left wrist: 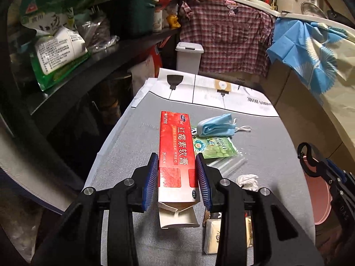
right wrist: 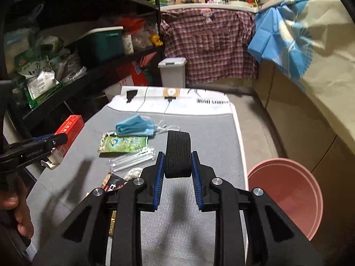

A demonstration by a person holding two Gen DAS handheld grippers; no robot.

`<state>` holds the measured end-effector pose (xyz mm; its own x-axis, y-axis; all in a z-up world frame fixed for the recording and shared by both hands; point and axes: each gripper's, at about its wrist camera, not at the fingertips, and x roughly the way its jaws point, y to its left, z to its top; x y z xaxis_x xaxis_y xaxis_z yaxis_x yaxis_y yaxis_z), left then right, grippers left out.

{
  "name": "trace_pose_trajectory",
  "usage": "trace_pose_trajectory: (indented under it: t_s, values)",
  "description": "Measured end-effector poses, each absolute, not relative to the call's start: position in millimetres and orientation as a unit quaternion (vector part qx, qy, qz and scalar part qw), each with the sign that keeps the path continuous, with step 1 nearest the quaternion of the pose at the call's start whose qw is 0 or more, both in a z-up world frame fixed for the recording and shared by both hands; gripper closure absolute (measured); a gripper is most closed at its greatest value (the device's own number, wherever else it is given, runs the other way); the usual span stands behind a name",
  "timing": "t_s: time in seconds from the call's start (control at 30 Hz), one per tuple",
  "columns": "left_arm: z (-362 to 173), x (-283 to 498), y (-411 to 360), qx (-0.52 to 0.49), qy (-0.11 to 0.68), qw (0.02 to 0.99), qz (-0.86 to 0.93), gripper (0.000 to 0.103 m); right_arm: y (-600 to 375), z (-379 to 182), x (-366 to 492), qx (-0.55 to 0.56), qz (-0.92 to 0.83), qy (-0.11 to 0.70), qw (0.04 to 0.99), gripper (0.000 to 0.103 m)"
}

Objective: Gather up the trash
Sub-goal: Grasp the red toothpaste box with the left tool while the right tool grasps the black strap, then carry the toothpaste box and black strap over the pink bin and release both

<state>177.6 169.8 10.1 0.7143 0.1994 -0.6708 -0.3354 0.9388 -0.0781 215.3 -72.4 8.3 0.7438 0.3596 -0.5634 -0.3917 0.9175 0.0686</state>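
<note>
My left gripper (left wrist: 177, 159) is shut on a long red carton (left wrist: 175, 146) with white Chinese lettering, lifted above the grey mat (left wrist: 261, 133); its open flap hangs toward the camera. In the right wrist view the same red carton (right wrist: 70, 130) shows at the left in the left gripper (right wrist: 61, 138). My right gripper (right wrist: 178, 158) is shut on a black ribbed strap loop (right wrist: 178, 153) held above the mat. On the mat lie a blue face mask (right wrist: 135, 126), a green wrapper (right wrist: 123, 144), clear plastic straws (right wrist: 133, 160) and a crumpled tissue (left wrist: 247, 180).
A pink basin (right wrist: 286, 192) stands on the floor right of the mat. A white lidded bin (right wrist: 173, 72) stands behind the mat, before a hanging plaid shirt (right wrist: 210, 44). Black shelves (left wrist: 93, 66) of packets fill the left. A dark snack wrapper (right wrist: 113, 184) lies near my right gripper.
</note>
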Motion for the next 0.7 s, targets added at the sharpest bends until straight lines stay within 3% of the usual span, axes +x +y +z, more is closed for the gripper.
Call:
trace_pose_trajectory:
  t_s: [0.7]
  values:
    - [33,170,125,-0.066,0.321,0.939,0.101,0.068,-164,101,194,-0.017,0.164,0.229,0.959,0.079]
